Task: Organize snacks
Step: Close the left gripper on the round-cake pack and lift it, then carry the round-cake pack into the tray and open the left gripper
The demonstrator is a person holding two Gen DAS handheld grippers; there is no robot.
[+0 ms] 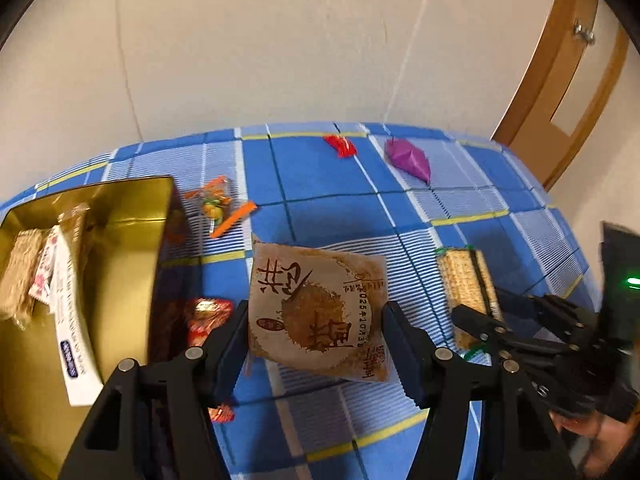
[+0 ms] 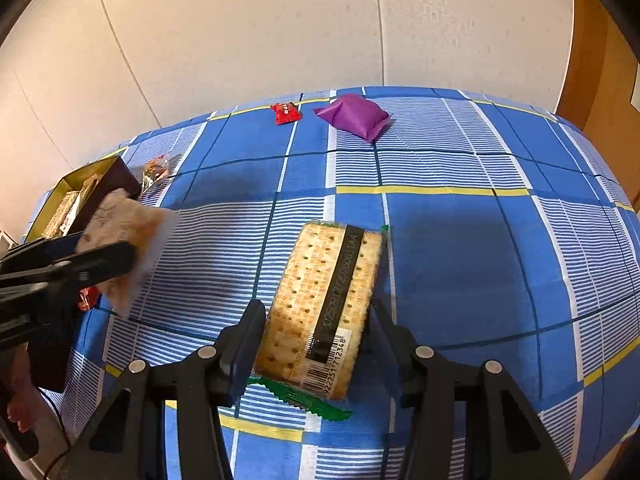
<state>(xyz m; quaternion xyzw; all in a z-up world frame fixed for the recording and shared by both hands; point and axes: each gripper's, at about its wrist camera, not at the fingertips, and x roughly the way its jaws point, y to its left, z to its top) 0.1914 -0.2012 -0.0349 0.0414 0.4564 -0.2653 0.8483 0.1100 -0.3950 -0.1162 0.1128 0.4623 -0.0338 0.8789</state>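
Observation:
A brown round-pastry packet (image 1: pixel 316 300) hangs above the blue checked cloth, and my left gripper (image 1: pixel 316 320) is shut on its two sides. In the right wrist view the same packet (image 2: pixel 128 232) and left gripper (image 2: pixel 100 264) sit at the far left, beside the box. A clear pack of crackers (image 2: pixel 328 288) with a green sealed end lies between the fingers of my right gripper (image 2: pixel 316 320), which press on its long sides. That pack (image 1: pixel 460 276) shows at the right of the left wrist view. An open gold tin box (image 1: pixel 132 208) with several snacks inside stands at the left.
On the cloth lie a small red packet (image 2: pixel 286 113) and a purple packet (image 2: pixel 354 116) near the far edge. A clear orange candy bag (image 1: pixel 216 204) and a red wrapped candy (image 1: pixel 208 316) lie beside the box. A wooden door (image 1: pixel 560 80) stands at the right.

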